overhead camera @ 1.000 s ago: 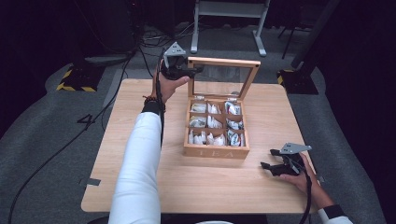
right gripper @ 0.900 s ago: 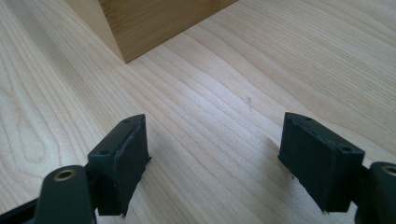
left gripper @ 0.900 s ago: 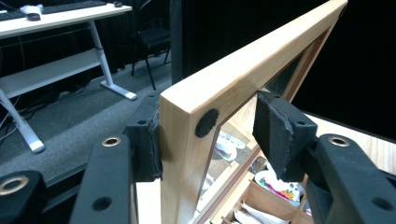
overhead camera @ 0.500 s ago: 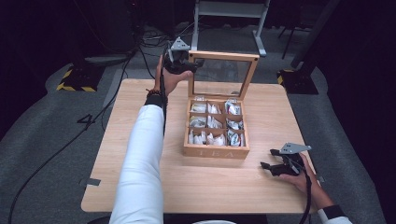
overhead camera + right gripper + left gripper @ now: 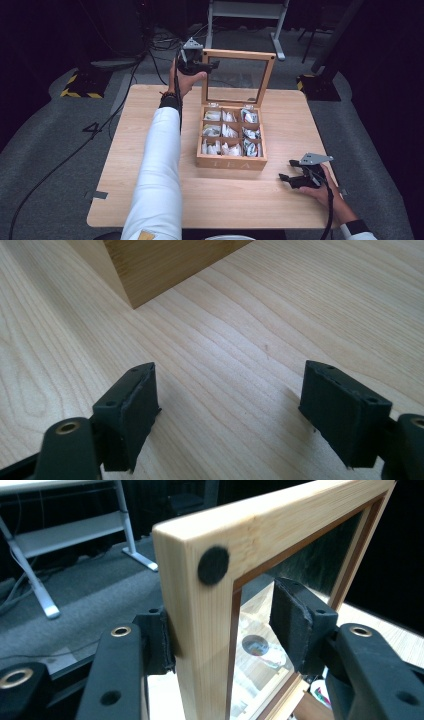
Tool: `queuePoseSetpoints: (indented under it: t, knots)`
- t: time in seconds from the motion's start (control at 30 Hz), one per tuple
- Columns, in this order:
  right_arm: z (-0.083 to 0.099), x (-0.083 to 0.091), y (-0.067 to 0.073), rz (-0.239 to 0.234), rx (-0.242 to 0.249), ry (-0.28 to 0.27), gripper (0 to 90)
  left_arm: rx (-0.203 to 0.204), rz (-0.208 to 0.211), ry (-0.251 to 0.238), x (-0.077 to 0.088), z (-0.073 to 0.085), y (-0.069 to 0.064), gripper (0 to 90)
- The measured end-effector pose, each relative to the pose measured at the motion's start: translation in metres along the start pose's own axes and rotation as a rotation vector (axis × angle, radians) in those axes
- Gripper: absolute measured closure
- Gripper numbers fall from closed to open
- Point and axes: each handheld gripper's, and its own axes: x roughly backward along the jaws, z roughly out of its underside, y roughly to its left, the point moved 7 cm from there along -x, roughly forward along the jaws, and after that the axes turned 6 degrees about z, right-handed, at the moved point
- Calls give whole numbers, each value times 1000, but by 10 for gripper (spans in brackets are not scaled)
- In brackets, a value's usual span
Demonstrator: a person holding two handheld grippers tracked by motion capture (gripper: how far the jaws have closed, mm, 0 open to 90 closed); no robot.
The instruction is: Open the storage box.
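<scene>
A wooden tea box (image 5: 230, 162) stands mid-table, its compartments full of white tea bags (image 5: 227, 132). Its glass-paned lid (image 5: 240, 53) stands upright at the back. My left gripper (image 5: 212, 64) straddles the lid's top left corner. In the left gripper view the lid frame (image 5: 205, 615) sits between the jaws of my left gripper (image 5: 227, 630). One pad (image 5: 167, 640) touches the wood while the other stands off on the glass side; the jaws have just been opening. My right gripper (image 5: 286, 170) rests open on the table, right of the box, its jaws (image 5: 230, 410) empty.
The light wood table (image 5: 225, 195) has bare room in front of and beside the box. A corner of the box (image 5: 165, 265) shows ahead of my right gripper. Beyond the table lie grey floor, black cables (image 5: 150, 55) and a white metal stand (image 5: 250, 10).
My left hand has pushed the lid farther back, so it now stands more upright. The right gripper has stayed where it was.
</scene>
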Motion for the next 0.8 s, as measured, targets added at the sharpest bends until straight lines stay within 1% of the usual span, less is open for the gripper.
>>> queuePoseSetpoints:
  t: [0.1, 0.2, 0.23, 0.33, 0.43, 0.57, 0.63, 0.77, 0.8]
  knots:
    - [0, 0, 0, 1, 1, -1, 231, 4, -27, 19, -6, 4, 3, 457]
    - [0, 0, 0, 1, 1, -1, 231, 19, -36, 15, -8, 6, 5, 450]
    - [0, 0, 0, 1, 1, -1, 231, 17, -40, 16, -9, 6, 5, 446]
    - [0, 0, 0, 2, 0, -1, 230, -5, -71, 44, -13, 9, 7, 433]
    - [0, 0, 0, 4, -1, 1, 230, 0, -79, 46, -17, 12, 10, 430]
    - [0, 0, 0, 4, 0, 1, 230, 6, -114, 80, -24, 19, 15, 417]
    - [0, 0, 0, 5, -1, 0, 230, 9, -131, 88, -27, 23, 17, 411]
    - [0, 0, 0, 10, -3, 1, 227, 5, -132, 99, -30, 27, 21, 414]
    - [0, 0, 0, 12, -2, 1, 227, 9, -129, 103, -31, 30, 21, 416]
